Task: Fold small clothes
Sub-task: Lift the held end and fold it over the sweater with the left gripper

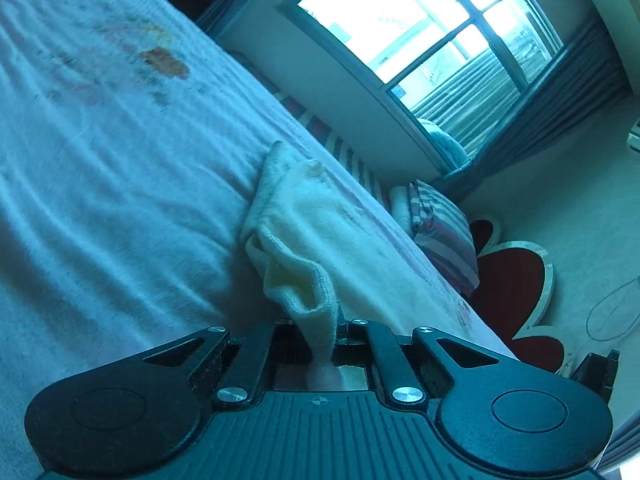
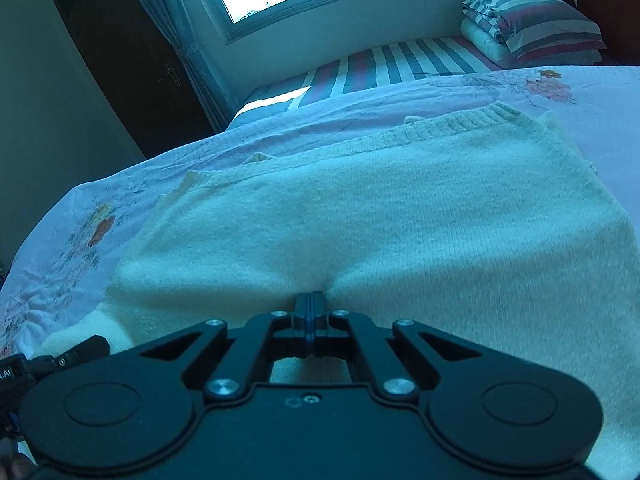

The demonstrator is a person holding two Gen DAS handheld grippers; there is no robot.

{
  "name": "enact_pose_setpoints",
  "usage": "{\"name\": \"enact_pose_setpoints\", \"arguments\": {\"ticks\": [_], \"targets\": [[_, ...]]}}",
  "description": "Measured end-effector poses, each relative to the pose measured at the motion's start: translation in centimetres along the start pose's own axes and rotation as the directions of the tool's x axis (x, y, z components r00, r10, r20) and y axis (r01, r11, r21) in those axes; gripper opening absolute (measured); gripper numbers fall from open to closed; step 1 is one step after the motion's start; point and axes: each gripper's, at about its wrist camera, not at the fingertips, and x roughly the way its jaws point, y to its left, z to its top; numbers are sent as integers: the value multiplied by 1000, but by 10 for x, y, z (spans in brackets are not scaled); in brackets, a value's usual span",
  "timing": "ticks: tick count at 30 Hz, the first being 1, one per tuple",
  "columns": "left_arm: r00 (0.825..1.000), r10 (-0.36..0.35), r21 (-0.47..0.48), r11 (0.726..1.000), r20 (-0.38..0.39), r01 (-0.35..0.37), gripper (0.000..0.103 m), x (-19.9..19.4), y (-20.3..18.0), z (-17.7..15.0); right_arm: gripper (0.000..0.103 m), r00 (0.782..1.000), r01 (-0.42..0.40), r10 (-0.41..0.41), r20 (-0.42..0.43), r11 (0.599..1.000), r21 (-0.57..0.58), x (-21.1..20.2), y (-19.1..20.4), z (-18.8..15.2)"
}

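Cream knit sweater [image 2: 360, 208] lies flat on the bed, both hand-held grippers clamped on it.

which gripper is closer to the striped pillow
Probably left. The left gripper grips the cream sweater with the striped pillow just ahead; the right gripper sees the pillow across the bed.

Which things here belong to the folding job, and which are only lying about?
Job: cream knitted sweater; left tongs and right tongs, both shut on it.
Lying about: striped pillow, folded white quilt, flowered bedsheet.
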Motion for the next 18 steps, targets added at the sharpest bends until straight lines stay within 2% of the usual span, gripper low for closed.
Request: {"name": "enact_pose_setpoints", "arguments": {"ticks": [5,8,12,18], "targets": [[999,25,169,985,-45,-17,6,3,-47,16,0,999,-42,43,-16,997,67,-6,-11,7],[997,24,284,959,-67,-4,6,8,-82,18,4,998,-64,61,35,993,96,-28,-26,7],[995,7,375,926,-96,29,6,16,-124,8,4,992,-60,45,118,990,130,-68,-64,9],[987,-8,489,868,-159,86,6,32,-184,-25,6,983,-40,0,184,976,213,-120,-135,11]]}}
